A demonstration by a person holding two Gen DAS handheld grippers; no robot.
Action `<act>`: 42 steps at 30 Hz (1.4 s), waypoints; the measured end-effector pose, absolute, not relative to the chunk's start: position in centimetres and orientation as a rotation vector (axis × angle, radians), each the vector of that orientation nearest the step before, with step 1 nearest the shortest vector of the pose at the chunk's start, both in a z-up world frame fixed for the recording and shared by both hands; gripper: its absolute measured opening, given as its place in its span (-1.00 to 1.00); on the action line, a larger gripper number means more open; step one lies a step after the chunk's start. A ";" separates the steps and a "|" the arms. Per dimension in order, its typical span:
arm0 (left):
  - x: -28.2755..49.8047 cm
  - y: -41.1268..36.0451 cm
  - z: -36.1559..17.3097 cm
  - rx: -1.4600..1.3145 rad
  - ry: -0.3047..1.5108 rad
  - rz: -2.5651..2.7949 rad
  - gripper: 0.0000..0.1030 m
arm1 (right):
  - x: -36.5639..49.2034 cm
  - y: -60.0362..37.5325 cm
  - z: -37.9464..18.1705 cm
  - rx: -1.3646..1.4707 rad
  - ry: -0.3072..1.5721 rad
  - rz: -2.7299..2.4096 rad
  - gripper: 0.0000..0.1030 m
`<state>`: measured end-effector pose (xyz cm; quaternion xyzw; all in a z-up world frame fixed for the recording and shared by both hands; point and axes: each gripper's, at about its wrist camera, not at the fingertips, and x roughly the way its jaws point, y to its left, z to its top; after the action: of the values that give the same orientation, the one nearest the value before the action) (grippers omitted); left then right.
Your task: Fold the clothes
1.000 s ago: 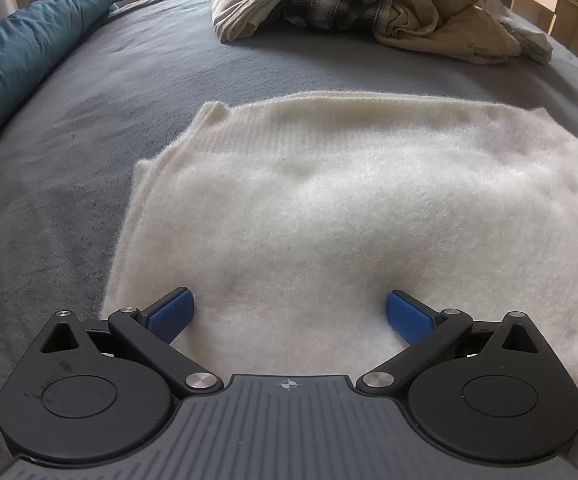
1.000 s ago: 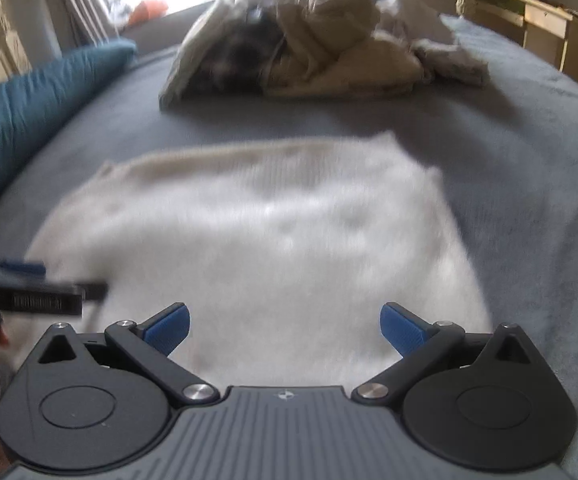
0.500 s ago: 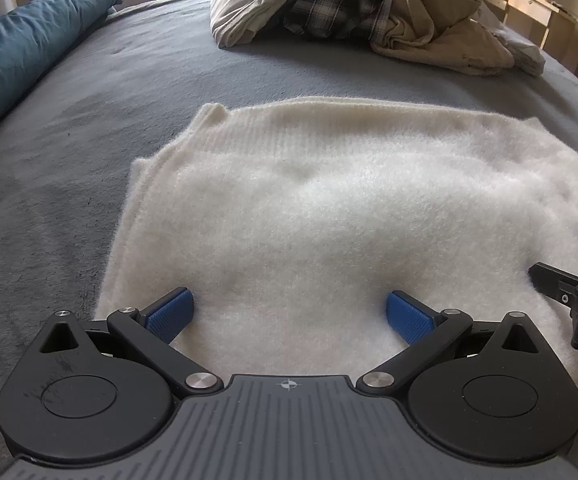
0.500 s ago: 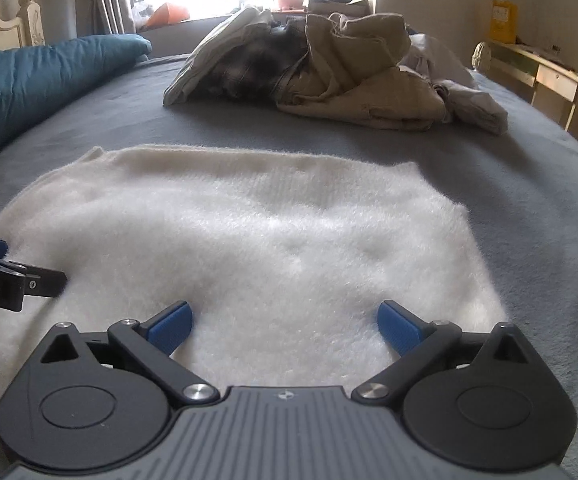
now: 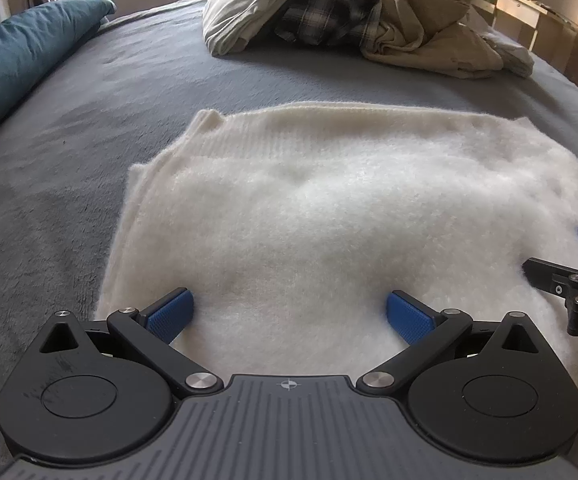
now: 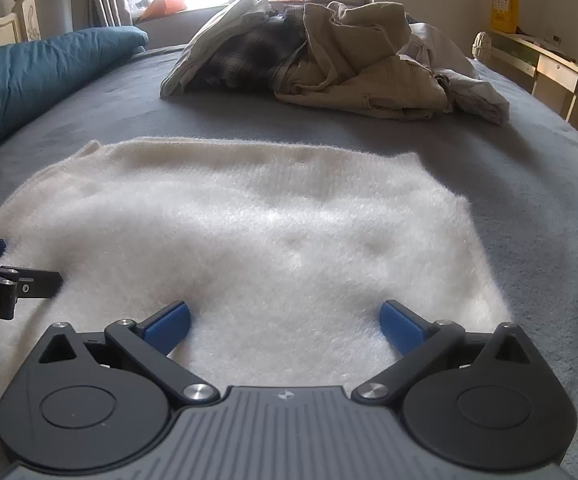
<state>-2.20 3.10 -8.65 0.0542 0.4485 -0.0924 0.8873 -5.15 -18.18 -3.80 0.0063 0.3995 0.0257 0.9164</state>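
White fuzzy sweater (image 5: 341,216) lies flat on the grey bed (image 5: 69,168), folded into a rough rectangle, ribbed edge on the far side. Left gripper (image 5: 289,316) sits at the sweater's near edge, left half, jaws wide open, nothing between the blue pads (image 5: 169,314), which sit low against the fabric; contact can't be confirmed. Right gripper (image 6: 285,318) is at the near edge, right half, jaws also wide open and empty, pads low on the knit. Both point the same way, side by side, each visible at the edge of the other's view: right one at the right edge of the left wrist view, left one at the left edge of the right wrist view. Pile of unfolded clothes (image 6: 329,64) (beige, plaid, off-white) sits at the far end of the bed, well apart from the sweater. Teal pillow (image 6: 29,72) along the left side. Wooden furniture (image 6: 549,68) past the bed on the right.
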 end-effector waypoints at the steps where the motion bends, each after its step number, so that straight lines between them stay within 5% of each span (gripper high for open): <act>1: -2.3 3.2 -8.6 0.113 0.929 -0.201 1.00 | -5.1 -18.2 -3.8 0.012 0.823 0.053 1.00; 15: -3.9 9.2 -6.4 -0.051 0.782 -0.258 0.98 | -5.0 -18.3 -3.9 0.010 0.820 0.054 1.00; 20: -3.1 6.3 -5.3 0.016 0.698 -0.352 0.96 | -6.7 -18.1 -1.9 0.007 0.662 0.029 0.90; 23: -2.5 3.6 -5.3 0.119 0.655 -0.396 0.75 | -6.0 -17.8 -1.8 -0.021 0.657 0.040 0.42; 24: -2.3 2.9 -5.6 0.138 0.645 -0.402 0.43 | -5.6 -17.8 -1.8 -0.009 0.665 0.051 0.28; 27: -1.9 1.1 -6.7 0.189 0.636 -0.423 -0.04 | -4.5 -17.2 -2.2 -0.006 0.677 0.115 -0.18; 29: -1.3 0.5 -7.5 0.206 0.646 -0.425 -0.25 | -3.9 -16.4 -2.4 -0.034 0.671 0.152 -0.25; 31: -1.0 0.8 -8.1 0.194 0.644 -0.413 -0.28 | -3.4 -15.8 -2.6 -0.047 0.663 0.191 -0.41; 42: 1.6 7.1 -9.3 0.022 0.655 -0.215 -0.29 | -3.8 -23.8 -3.9 -0.028 0.646 0.049 -0.53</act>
<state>1.56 7.10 -9.28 0.0107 0.3209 -0.1054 0.9412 -3.79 -23.84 -3.88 -0.0136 0.3175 0.0240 0.9478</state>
